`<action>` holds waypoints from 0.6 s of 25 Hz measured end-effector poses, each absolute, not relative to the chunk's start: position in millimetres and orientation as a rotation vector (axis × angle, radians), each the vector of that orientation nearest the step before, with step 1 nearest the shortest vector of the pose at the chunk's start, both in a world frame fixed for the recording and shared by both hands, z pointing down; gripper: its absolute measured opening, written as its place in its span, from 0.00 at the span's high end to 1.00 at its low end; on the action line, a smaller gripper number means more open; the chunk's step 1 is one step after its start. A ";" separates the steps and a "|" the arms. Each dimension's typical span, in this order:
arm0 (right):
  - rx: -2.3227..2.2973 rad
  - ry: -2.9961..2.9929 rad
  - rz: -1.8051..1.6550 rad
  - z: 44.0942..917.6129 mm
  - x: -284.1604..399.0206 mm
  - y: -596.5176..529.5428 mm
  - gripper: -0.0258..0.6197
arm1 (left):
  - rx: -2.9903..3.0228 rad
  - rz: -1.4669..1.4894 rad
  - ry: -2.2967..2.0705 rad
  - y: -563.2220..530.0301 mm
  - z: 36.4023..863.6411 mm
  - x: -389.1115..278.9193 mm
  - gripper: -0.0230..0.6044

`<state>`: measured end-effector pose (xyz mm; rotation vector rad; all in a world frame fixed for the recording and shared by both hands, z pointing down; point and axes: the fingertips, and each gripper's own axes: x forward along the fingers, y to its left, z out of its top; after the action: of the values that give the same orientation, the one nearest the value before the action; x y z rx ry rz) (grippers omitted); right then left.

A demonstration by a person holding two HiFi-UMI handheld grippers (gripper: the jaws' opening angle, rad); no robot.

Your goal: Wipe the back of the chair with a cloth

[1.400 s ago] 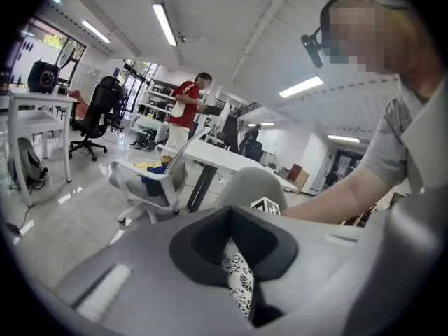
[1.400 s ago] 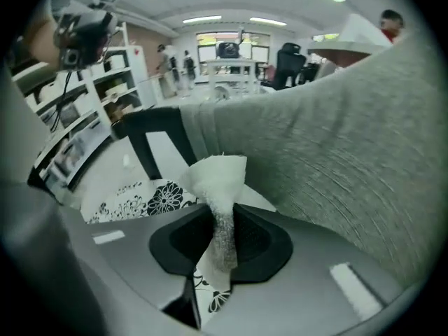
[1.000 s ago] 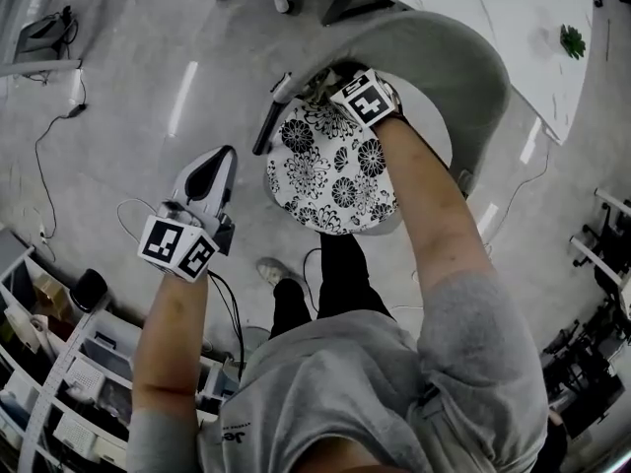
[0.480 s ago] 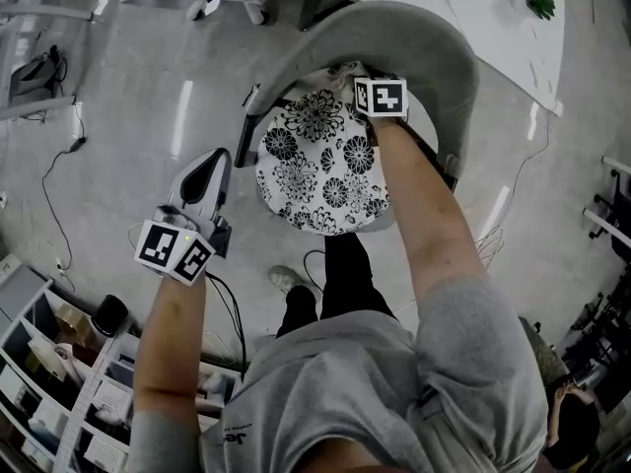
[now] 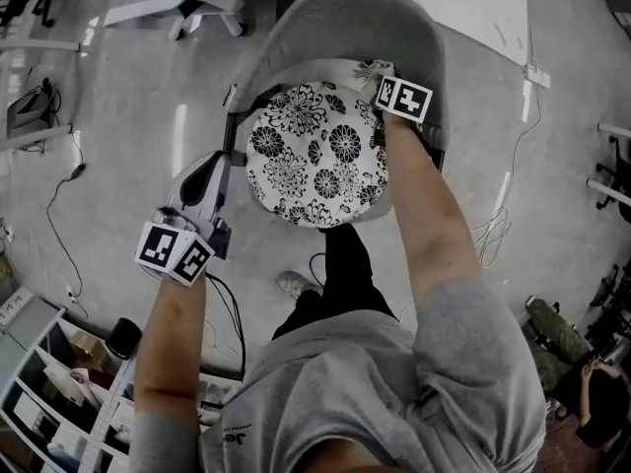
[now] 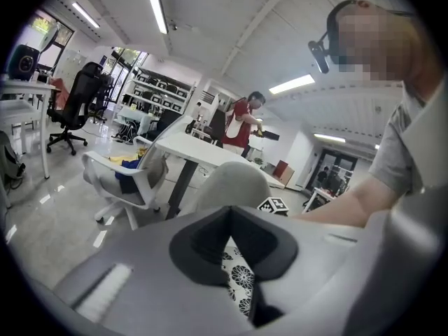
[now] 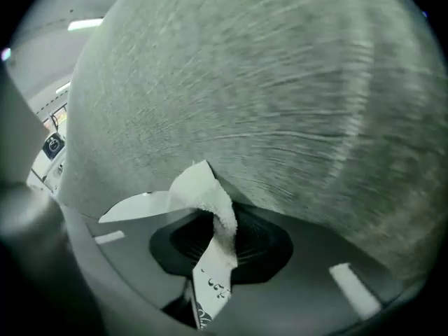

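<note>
The wiping step is judged to be in hand. The cloth (image 7: 215, 219) is clamped in the jaws of the right gripper (image 5: 381, 79) and pressed against the inner face of the chair back (image 5: 335, 18), just above the floral seat cushion (image 5: 315, 156). The left gripper (image 5: 209, 170) is held off the chair's left side, jaws together on nothing. Next, the cloth probably needs to be dragged along the curved back with contact kept.

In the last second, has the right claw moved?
Yes. The right claw, gripping the cloth, has slid rightward along the chair back, from above the top of the floral cushion to its upper right edge.
</note>
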<state>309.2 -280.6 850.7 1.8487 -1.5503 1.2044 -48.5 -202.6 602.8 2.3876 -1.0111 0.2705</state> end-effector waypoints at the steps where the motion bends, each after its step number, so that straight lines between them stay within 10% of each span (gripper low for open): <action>1: 1.885 -1.518 1.228 850.4 318.3 -271.5 0.85 | 2.392 0.273 -1.006 -198.0 601.6 -49.3 0.87; 15: 2.032 -1.398 1.323 820.2 341.4 -202.6 0.86 | 2.436 0.259 -1.049 -121.9 570.3 -103.2 0.87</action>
<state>341.4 -202.6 820.2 2.0320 -1.3980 1.3233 -103.2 -121.9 570.3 2.4360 -1.0492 0.2590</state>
